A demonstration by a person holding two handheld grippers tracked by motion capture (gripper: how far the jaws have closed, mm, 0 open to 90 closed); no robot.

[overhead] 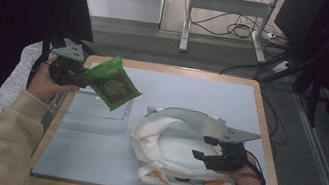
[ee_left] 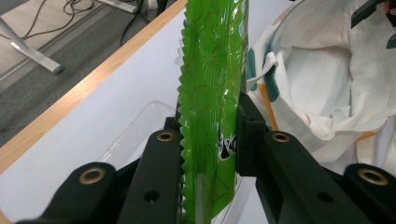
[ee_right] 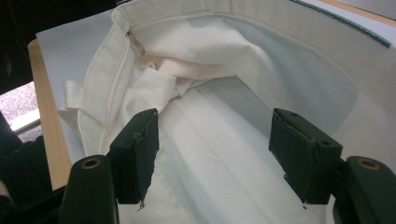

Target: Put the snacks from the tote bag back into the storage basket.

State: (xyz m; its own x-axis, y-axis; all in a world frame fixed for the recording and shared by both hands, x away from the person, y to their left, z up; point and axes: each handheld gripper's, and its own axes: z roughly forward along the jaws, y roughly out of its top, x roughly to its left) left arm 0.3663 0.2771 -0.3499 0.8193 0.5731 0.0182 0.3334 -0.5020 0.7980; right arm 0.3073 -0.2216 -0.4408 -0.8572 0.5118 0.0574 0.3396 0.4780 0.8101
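The left gripper was clamped on a green packet, held in the air above a clear tray, apparently mid-carry toward the bag. The right gripper, jaws apart and empty, sat inside the bag's mouth. Next the packet probably needed lowering into that opening; the left gripper view showed the pads pinching its crimped edge.

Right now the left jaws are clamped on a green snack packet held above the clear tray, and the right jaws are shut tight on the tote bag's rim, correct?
Not quite. The left gripper does clamp the green snack packet above the clear tray. But the right gripper is open: the right gripper view shows its jaws wide apart over the tote bag lining, pinching no fabric.
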